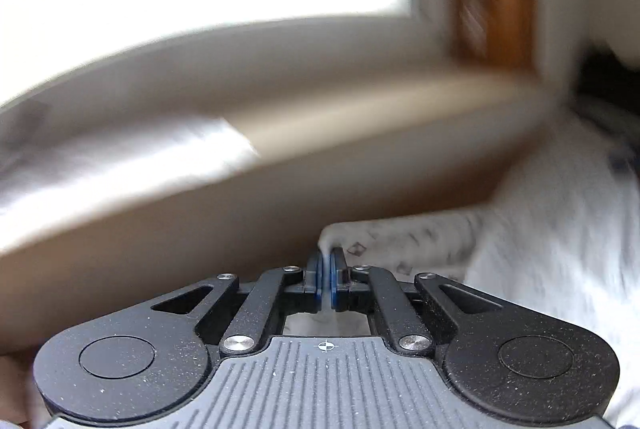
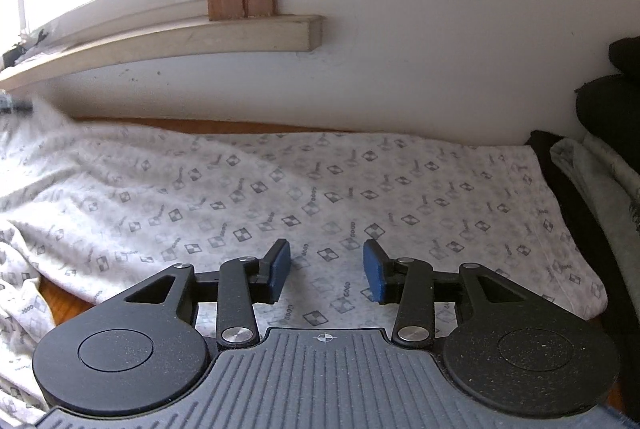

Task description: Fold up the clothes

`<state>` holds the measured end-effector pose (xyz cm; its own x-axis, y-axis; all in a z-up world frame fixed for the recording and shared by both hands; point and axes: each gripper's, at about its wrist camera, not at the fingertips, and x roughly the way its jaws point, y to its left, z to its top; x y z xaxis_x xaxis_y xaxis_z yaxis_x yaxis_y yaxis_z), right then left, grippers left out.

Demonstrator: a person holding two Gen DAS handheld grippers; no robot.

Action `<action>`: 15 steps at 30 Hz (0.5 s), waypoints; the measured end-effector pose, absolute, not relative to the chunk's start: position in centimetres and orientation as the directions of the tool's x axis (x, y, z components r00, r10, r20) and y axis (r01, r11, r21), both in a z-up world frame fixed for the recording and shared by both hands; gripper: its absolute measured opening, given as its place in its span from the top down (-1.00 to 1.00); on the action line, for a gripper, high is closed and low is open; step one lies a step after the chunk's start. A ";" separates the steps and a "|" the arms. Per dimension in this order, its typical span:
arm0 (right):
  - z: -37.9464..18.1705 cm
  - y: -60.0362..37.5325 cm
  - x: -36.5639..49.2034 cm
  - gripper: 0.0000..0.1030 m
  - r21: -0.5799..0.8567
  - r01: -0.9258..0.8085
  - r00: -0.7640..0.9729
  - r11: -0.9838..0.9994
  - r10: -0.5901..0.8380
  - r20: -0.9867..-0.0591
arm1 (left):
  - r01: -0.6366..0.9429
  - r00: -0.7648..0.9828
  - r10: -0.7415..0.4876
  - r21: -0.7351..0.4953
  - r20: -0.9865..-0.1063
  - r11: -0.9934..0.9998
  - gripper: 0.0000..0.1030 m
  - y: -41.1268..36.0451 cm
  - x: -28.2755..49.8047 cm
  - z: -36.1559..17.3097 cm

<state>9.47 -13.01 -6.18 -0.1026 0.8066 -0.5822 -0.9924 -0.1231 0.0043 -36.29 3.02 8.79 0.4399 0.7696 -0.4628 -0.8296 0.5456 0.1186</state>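
Pinching garment (image 1: 400, 245) edge, left gripper (image 1: 329, 269) clamped.

White garment (image 2: 304, 189) printed with grey checkered diamonds lies spread flat, rumpled at its left end.

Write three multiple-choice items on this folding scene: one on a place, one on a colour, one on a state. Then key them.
1. Where does the patterned white garment lie?
A. draped over the windowsill
B. spread on a wooden surface below the windowsill
C. folded inside a basket

2. What colour are the pads on the right hand-held gripper?
A. red
B. yellow
C. blue

3. How is the left hand-held gripper?
A. shut on a fold of the garment
B. wide open over bare wood
C. shut on nothing

Key: 1 B, it lies flat under the windowsill. 2 C, both pads show blue. 3 A, fabric is pinched between its pads.
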 end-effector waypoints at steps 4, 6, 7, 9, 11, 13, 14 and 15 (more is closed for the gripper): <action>-6.3 -13.0 9.5 0.09 0.004 -0.992 -0.107 -0.128 0.805 -0.583 | -0.840 0.315 0.795 0.237 -0.519 0.488 0.49 2.9 -35.0 7.9; -6.3 -13.0 9.5 0.09 0.007 -0.992 -0.107 -0.127 0.805 -0.583 | -0.863 0.310 0.790 0.191 -0.529 0.467 0.06 2.9 -35.9 7.8; -6.3 -13.0 9.5 0.09 0.008 -0.992 -0.107 -0.126 0.805 -0.583 | -0.876 0.311 0.792 0.164 -0.526 0.453 -0.07 2.8 -36.7 8.0; -6.3 -13.0 9.6 0.08 0.008 -0.992 -0.106 -0.125 0.805 -0.583 | -0.894 0.296 0.798 0.142 -0.525 0.425 -0.08 2.3 -38.2 8.3; -6.3 -13.0 9.7 0.07 0.010 -0.992 -0.105 -0.122 0.806 -0.583 | -0.905 0.267 0.801 0.146 -0.536 0.399 -0.14 1.7 -39.8 8.2; -6.3 -13.0 9.7 0.07 0.011 -0.992 -0.106 -0.122 0.806 -0.582 | -0.916 0.229 0.802 0.158 -0.551 0.370 -0.20 1.0 -41.7 8.0; -6.3 -13.0 9.7 0.07 0.013 -0.992 -0.107 -0.122 0.806 -0.582 | -0.923 0.208 0.803 0.159 -0.559 0.350 -0.21 0.6 -42.6 7.8; -6.3 -13.0 9.8 0.07 0.014 -0.992 -0.107 -0.122 0.806 -0.582 | -0.931 0.187 0.802 0.159 -0.567 0.329 -0.21 0.3 -43.5 7.6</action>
<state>9.76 -13.02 -6.35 -0.1074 0.8061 -0.5820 -0.9924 -0.1224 0.0136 -43.49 0.27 7.60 0.1866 0.8025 -0.5668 -0.9308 0.3289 0.1593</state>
